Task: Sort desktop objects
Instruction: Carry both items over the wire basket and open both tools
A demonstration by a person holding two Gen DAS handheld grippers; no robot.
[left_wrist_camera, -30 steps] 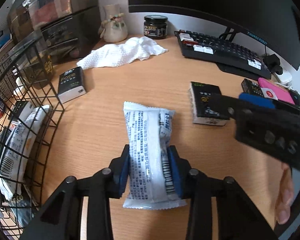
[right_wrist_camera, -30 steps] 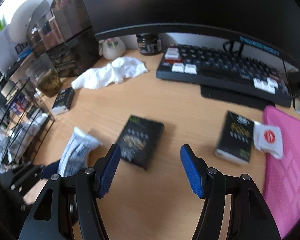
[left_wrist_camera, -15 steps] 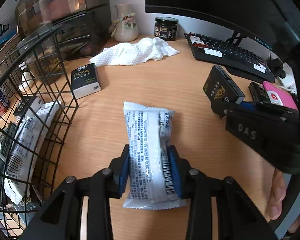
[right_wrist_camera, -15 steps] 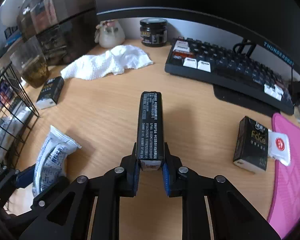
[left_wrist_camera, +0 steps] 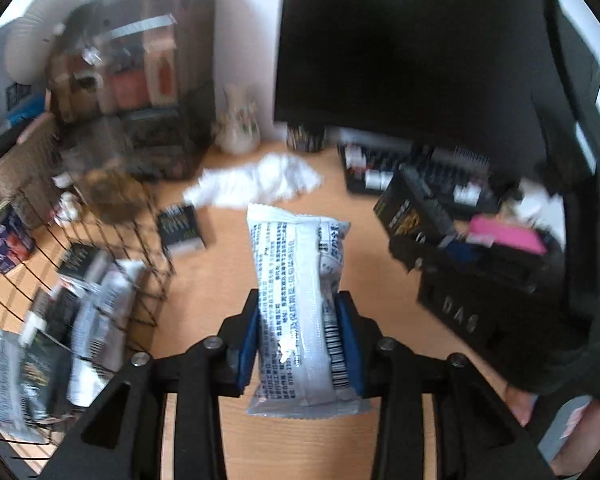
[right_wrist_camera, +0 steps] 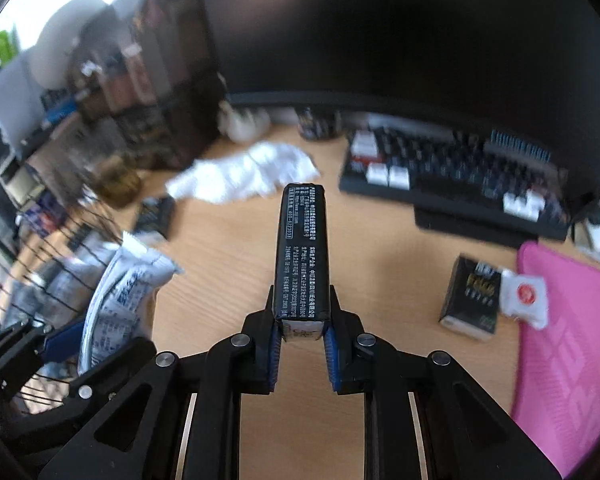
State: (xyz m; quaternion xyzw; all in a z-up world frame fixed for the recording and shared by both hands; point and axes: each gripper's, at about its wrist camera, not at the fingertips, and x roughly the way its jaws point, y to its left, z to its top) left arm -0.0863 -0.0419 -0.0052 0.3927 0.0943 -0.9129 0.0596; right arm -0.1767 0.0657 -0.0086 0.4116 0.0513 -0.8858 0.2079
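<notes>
We judge the sorting to be partly done. The wire basket [left_wrist_camera: 100,264] at the table's left edge already holds several white and black packs, and two more things are in hand, lifted off the table [right_wrist_camera: 228,264]. Left on the wood are a black tissue pack [left_wrist_camera: 180,230] just beside the basket, another black tissue pack [right_wrist_camera: 470,296] near the table's right edge touching the pink mat [right_wrist_camera: 572,340], with a small white sachet [right_wrist_camera: 524,298] lying against it, and a crumpled white cloth [right_wrist_camera: 244,174] toward the back edge in front of the monitor.

Our left hand-held gripper [left_wrist_camera: 300,344] is clenched on a white wipes packet [left_wrist_camera: 300,280], its blue pads pressing both long sides near the lower end; the packet stands out ahead of the fingers above the table. Our right hand-held gripper [right_wrist_camera: 302,332] clamps a slim black tissue pack [right_wrist_camera: 302,248] by its near end, narrow side up. Both point steeply down toward the table, the left one nearer the basket. The blur makes the basket's contents hard to count.
</notes>
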